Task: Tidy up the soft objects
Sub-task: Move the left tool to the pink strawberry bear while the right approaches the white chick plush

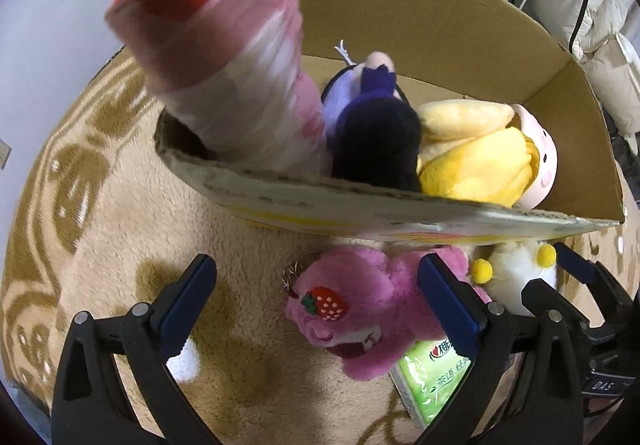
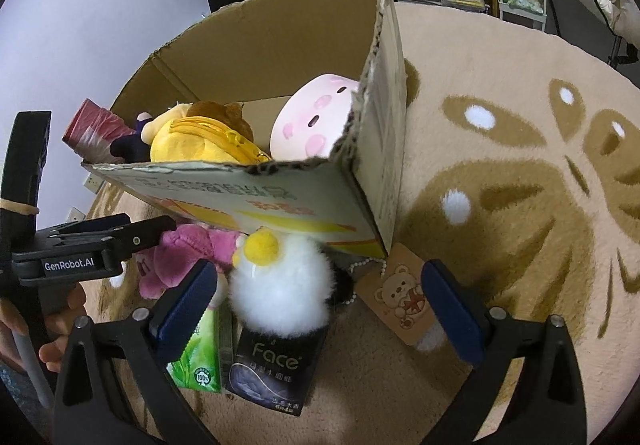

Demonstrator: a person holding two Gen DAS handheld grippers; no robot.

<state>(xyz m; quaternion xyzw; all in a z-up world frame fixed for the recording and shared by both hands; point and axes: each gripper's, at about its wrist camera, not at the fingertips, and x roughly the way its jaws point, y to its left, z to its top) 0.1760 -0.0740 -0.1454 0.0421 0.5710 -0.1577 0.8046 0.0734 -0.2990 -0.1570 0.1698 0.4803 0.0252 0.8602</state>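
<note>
Our left gripper (image 1: 316, 299) has its blue-padded fingers (image 1: 450, 299) spread wide, gripping nothing, angled down over the pink plush bear (image 1: 352, 317) that lies on the rug (image 1: 120, 213) just in front of the cardboard box (image 1: 360, 213). One finger crosses the bear's side; we cannot tell whether it touches. Our right gripper (image 2: 320, 305) is likewise wide open, its fingers (image 2: 186, 309) standing either side of the white fluffy plush (image 2: 280, 285) with yellow pompoms, which rests upright against the box wall.

From the left wrist we see down into the box: a pink rolled cloth (image 1: 224, 45) leaning tall in the left corner, a dark purple plush (image 1: 376, 137) beside it, and a yellow plush (image 1: 476, 161) with a pink face at the right. A green tissue pack (image 1: 432, 381) lies under the bear's edge.

The right wrist shows what the left does not: a black tissue pack marked "Face" (image 2: 276, 369) beneath the white plush, a paper tag (image 2: 400, 293) with a bear drawing on a bead chain, the box's outer right wall, and a hand (image 2: 48, 325) holding the left gripper's handle.
</note>
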